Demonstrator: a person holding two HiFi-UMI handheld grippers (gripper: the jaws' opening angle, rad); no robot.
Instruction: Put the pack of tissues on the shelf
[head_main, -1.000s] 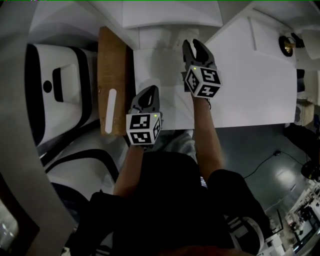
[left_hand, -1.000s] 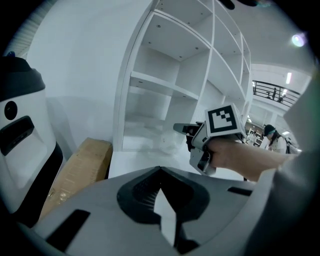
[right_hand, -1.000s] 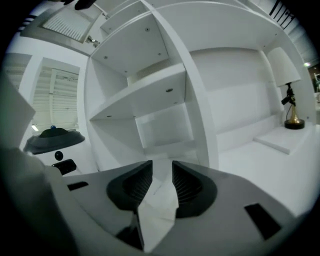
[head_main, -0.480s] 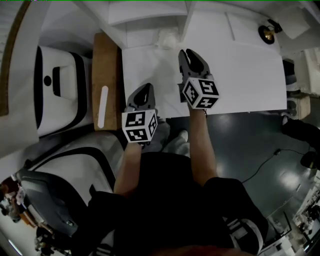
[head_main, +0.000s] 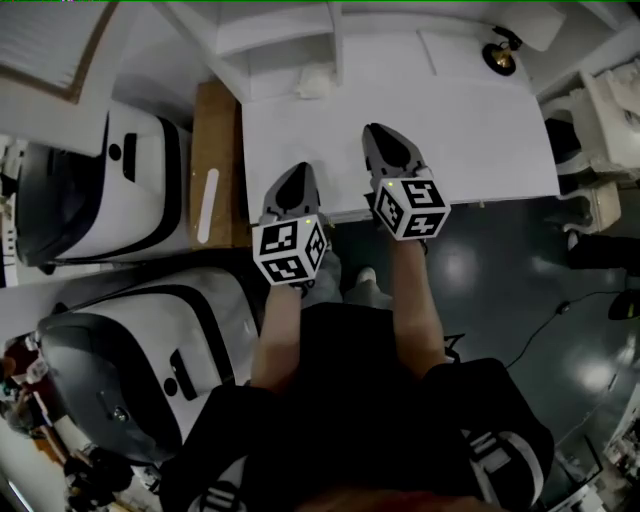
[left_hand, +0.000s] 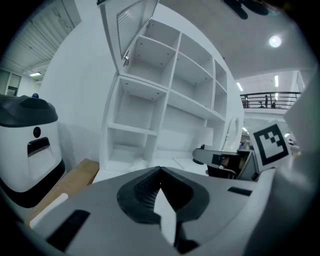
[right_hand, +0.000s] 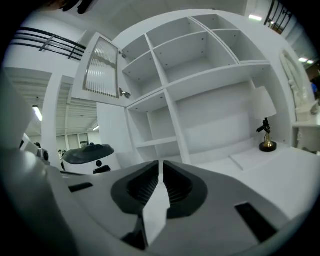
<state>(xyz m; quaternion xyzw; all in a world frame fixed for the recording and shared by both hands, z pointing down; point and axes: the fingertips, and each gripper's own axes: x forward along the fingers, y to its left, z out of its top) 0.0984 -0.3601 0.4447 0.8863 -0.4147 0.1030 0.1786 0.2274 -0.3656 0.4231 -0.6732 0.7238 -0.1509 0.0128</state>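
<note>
The pack of tissues (head_main: 313, 82), pale and crumpled, lies in the bottom left compartment of the white shelf (head_main: 285, 45); the left gripper view shows the pack (left_hand: 138, 163) there too. Both grippers hang over the front edge of the white table (head_main: 470, 130), well short of the shelf. My left gripper (head_main: 293, 185) is shut and empty, its tips (left_hand: 160, 169) meeting. My right gripper (head_main: 388, 145) has just been closing; only a thin slit shows at its tips (right_hand: 160, 162), with nothing between them.
A wooden board (head_main: 215, 170) bearing a white strip lies left of the table. White and black machines (head_main: 120, 190) stand further left. A small black and gold lamp (head_main: 497, 55) stands at the table's back right. A ribbed glass cabinet door (right_hand: 102, 67) hangs open.
Both grippers have drawn back from the shelf toward the table's front edge. The right jaws went from wide open to nearly together. The tissue pack stays in the shelf.
</note>
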